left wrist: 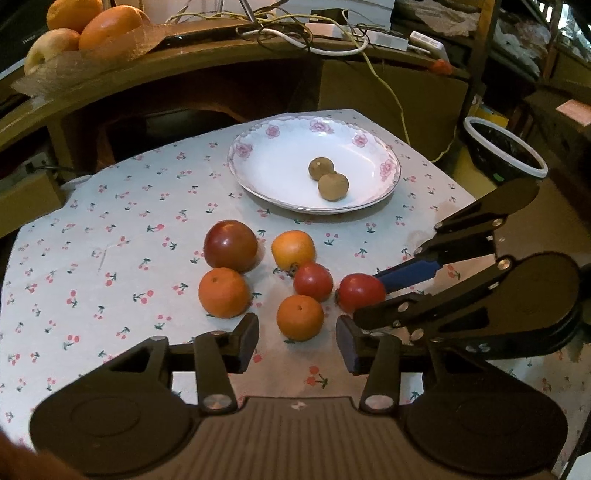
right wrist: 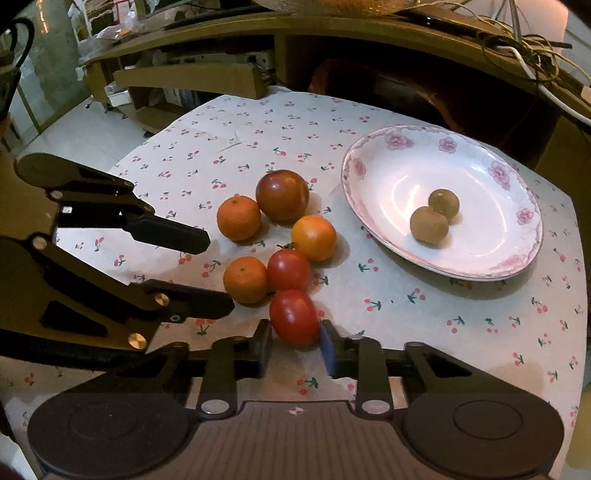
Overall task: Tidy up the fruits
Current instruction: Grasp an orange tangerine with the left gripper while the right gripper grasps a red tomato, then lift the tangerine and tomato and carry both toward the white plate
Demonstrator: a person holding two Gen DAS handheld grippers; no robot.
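Fruit on the table, some in the plate

Two small round fruits (right wrist: 436, 216) lie touching in the plate (right wrist: 373, 173), near the table's (right wrist: 240, 122) far right corner. Six fruits (right wrist: 282, 236) sit bunched in the middle. The nearest tomato (right wrist: 294, 317) lies between the right gripper's (right wrist: 295, 347) fingers.

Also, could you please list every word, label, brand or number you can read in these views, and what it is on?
Nothing reads clearly.
Pale lettering on the dark device, top left of the left wrist view: too blurred to read.
Pale marks on the body of the right gripper: too small to read.
The plate and tablecloth carry only flower and cherry prints, no text.
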